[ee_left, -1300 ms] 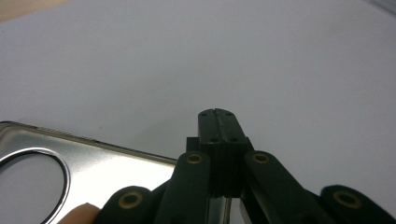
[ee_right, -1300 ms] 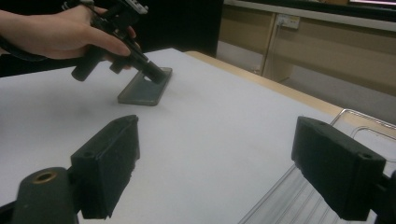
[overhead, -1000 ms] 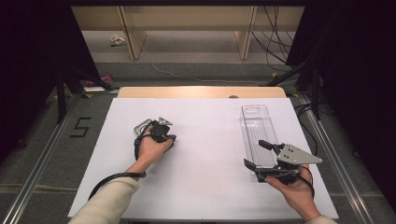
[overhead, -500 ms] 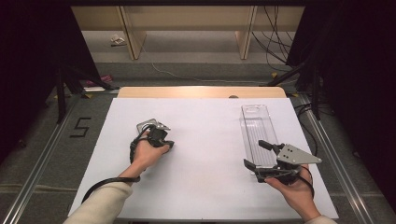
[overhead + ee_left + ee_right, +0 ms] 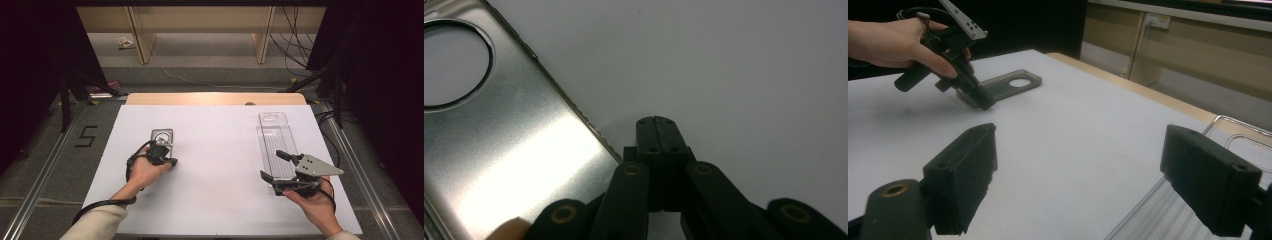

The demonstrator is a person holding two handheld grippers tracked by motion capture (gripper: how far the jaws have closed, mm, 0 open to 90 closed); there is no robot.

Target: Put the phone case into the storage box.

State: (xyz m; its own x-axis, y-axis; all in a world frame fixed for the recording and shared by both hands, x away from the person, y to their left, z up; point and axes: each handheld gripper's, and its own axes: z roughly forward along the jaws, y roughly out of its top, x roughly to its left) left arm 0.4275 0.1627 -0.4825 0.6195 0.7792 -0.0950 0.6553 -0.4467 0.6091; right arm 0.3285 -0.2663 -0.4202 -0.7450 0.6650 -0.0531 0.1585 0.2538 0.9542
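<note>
Metal plate (image 5: 162,136) lies flat on the white surface (image 5: 220,150), left of centre in the high view. My left gripper (image 5: 168,161) sits at the plate's near edge, hand wrapped round it. Well apart on the right, the clear plastic tray (image 5: 275,137) lies lengthwise, and my right gripper (image 5: 276,166) hovers at its near end. Nothing is lifted yet; judging by this, the work is at its start, with the pick-up of the plate and whatever follows left to do. Bare surface between plate and tray gives plenty of room to carry across; the far wooden edge is well away from both.

Left gripper view: the fingers (image 5: 646,135) are clenched together with nothing between them, tips just beside the plate's (image 5: 509,145) long edge on the surface. I cannot tell whether they touch it. The plate's round hole sits at upper left. To grasp, I judge the fingers must spread first, and a flat plate gives little edge to catch.

Right gripper view: fingers (image 5: 965,175) released, spread wide, holding nothing, above the tray's (image 5: 1243,137) rim at lower right. Across the surface, the left gripper (image 5: 979,100) tilts down onto the near end of the plate (image 5: 1010,84).
</note>
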